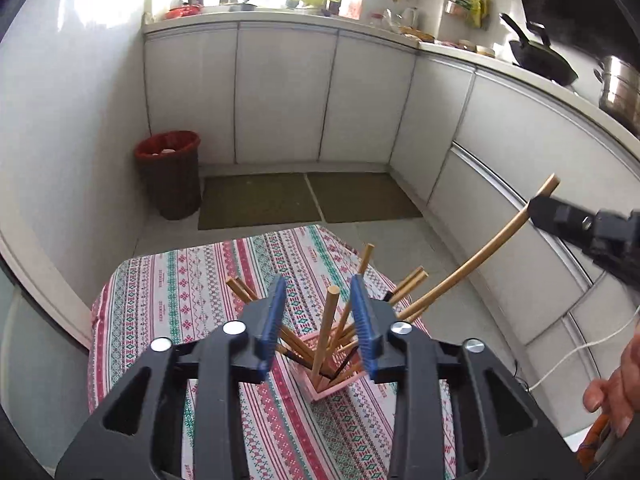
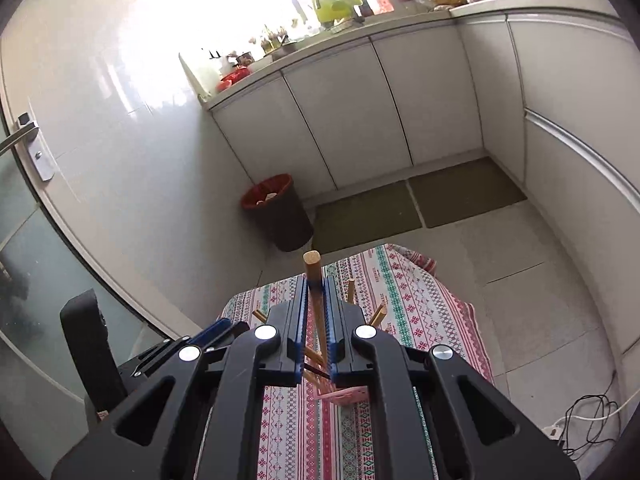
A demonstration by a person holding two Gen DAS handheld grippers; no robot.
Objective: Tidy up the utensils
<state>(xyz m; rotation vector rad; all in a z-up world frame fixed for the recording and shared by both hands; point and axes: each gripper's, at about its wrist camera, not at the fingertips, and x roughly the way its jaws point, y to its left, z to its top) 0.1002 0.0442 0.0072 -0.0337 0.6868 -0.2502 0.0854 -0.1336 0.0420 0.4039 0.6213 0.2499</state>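
A pink square holder stands on the table with several wooden chopsticks fanning out of it. My left gripper hovers over the holder, its jaws apart; one chopstick rises in the gap untouched by the blue pads. My right gripper is shut on a single wooden chopstick, held above the holder. From the left wrist view, the right gripper sits up at the right with that chopstick slanting down toward the holder.
A patterned cloth covers the small table. On the floor beyond are a red-lined bin and two mats. White cabinets ring the room. A wok and pot sit on the right counter. A hand and cables are at right.
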